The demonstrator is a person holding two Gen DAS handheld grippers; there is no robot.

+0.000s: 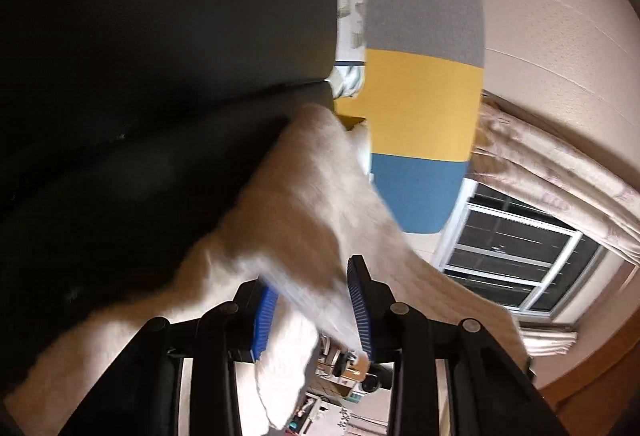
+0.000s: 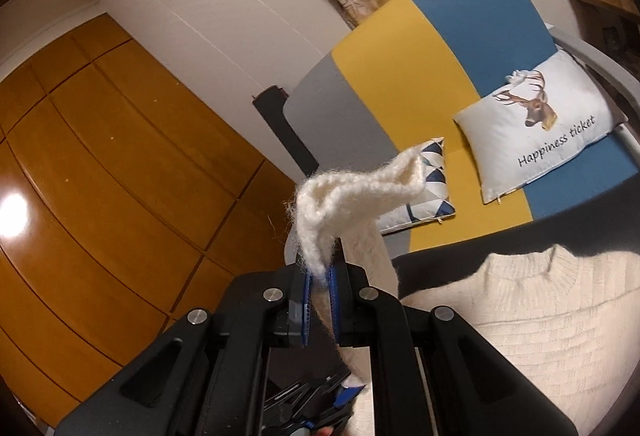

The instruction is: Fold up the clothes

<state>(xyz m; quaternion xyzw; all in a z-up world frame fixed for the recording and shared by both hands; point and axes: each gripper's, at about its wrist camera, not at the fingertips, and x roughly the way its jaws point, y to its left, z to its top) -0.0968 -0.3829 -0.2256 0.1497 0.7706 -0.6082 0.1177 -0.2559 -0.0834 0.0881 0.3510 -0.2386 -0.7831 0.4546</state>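
Sweater: a cream knitted sweater [image 2: 552,316] lies on a black surface [image 2: 460,248] at about 4 o'clock in the right wrist view, its ribbed neck toward 12 o'clock and its body running down toward 5 o'clock.
Sleeve axis: one sleeve [image 2: 360,192] is lifted off the surface; it rises through the right gripper and its free cuff end flops toward 2 o'clock.
Right gripper [image 2: 320,276]: tilted a little below level, jaws nearly together, pinching the sleeve between the blue pads [image 2: 333,296].
Left gripper [image 1: 312,300]: strongly rolled, so the room looks turned on its side; jaws about half apart, with blurred cream knit between the blue pads [image 1: 264,320]. Whether they press on it cannot be told.
Cloth in the left view: the sweater [image 1: 296,204] stretches from the jaws toward 12 o'clock, over the black surface [image 1: 160,36].
Background: a grey, yellow and blue sofa [image 2: 420,48] at 1 o'clock with a deer cushion [image 2: 536,128].
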